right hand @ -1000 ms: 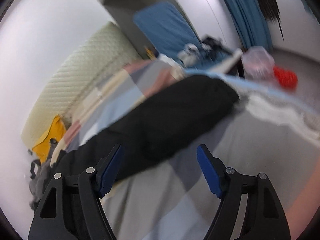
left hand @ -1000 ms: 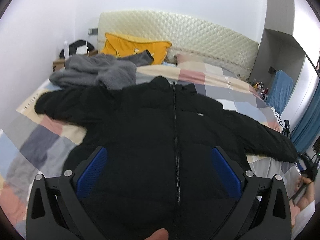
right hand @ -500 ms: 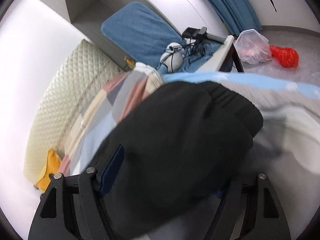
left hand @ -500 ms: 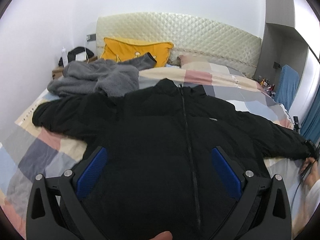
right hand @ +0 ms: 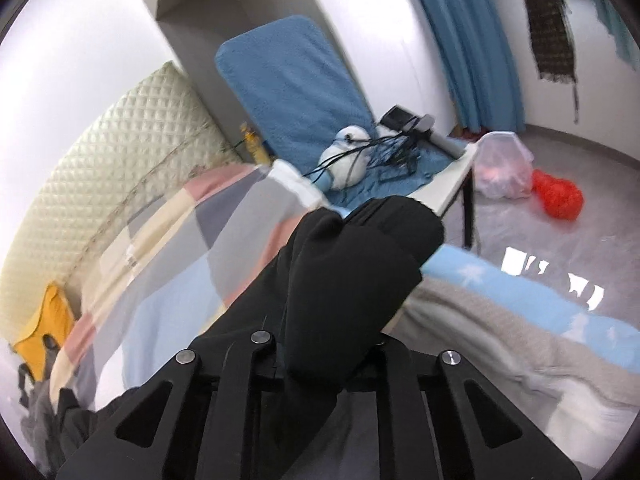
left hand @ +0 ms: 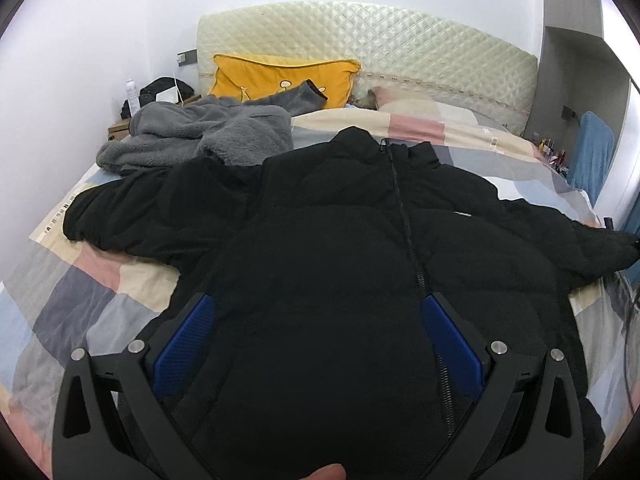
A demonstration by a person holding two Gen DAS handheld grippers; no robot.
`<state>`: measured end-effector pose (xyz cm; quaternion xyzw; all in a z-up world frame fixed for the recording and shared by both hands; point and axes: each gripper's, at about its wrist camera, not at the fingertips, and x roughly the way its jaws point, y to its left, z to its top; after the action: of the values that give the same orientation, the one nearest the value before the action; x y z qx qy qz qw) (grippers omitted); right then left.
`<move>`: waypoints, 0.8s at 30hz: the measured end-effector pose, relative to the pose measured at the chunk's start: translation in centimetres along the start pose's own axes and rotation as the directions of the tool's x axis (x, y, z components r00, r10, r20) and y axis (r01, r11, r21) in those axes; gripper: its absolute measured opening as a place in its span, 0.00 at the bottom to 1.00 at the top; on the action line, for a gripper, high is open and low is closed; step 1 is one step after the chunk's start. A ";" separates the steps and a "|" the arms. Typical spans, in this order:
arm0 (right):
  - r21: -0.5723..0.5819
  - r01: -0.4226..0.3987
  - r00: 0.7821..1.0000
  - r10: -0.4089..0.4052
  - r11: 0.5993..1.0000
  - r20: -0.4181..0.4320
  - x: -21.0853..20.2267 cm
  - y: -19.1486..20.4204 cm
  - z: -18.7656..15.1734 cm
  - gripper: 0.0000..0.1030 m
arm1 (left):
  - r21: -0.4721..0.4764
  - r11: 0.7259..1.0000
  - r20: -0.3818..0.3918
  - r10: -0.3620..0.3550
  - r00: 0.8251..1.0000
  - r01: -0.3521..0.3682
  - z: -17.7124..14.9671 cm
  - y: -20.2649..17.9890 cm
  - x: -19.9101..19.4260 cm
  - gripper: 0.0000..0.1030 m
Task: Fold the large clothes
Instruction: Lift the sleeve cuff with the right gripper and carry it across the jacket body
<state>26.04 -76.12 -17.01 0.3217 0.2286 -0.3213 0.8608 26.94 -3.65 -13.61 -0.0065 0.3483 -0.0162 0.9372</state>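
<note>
A black puffer jacket [left hand: 340,264] lies face up on the bed [left hand: 80,300], which is covered with a patchwork quilt in grey, pink, cream and pale blue. The zipper [left hand: 404,216] runs down the middle of the jacket, and both sleeves are stretched out to the sides. The left claw [left hand: 320,344] hangs over the lower front of the jacket with its jaws wide apart; the blue pads [left hand: 184,344] stand on each side of the cloth and do not press it. A fingertip [left hand: 326,472] shows at the bottom edge of the left wrist view. The right claw [right hand: 320,360] has just closed, and its jaws now hold the cuff end of the right sleeve [right hand: 356,272], which bulges up out of them near the side edge of the bed. Behind the jacket a grey fleece garment [left hand: 200,136] lies in a heap, touching the left sleeve, and a yellow pillow [left hand: 280,80] leans on the quilted cream headboard [left hand: 400,48]. Beside the bed is a white bedside surface [right hand: 452,184] with a blue towel [right hand: 296,88] and cables on it; a red net bag [right hand: 558,196] lies on the floor.
</note>
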 end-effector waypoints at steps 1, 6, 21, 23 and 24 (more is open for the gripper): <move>0.011 0.012 1.000 -0.012 1.000 0.011 -0.5 -0.3 0.1 0.07 | 0.002 1.000 0.002 0.001 1.000 -0.001 0.0 0.1 -0.1 1.00; -0.019 0.083 0.994 -0.082 0.996 0.078 -2.1 -0.4 1.4 0.06 | -0.006 1.000 0.008 -0.015 1.000 0.015 -0.1 1.0 -0.5 1.00; -0.191 0.041 0.978 0.000 0.981 0.211 -11.9 8.0 5.4 0.07 | -0.022 1.000 0.048 -0.015 0.999 0.016 -0.5 3.1 -2.6 1.00; -0.206 0.015 0.974 0.032 0.978 0.223 -13.9 9.7 5.6 0.07 | -0.025 1.000 0.082 -0.006 0.997 0.008 -0.5 3.4 -3.5 1.00; -0.223 0.002 0.971 0.052 0.975 0.233 -15.3 11.0 5.6 0.08 | -0.026 1.000 0.101 -0.003 0.995 0.006 -0.6 3.5 -4.0 1.00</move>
<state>24.22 -67.34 0.51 0.1856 0.1542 -0.3190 0.9165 23.59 0.00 -11.52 -0.0205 0.3006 -0.0134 0.9534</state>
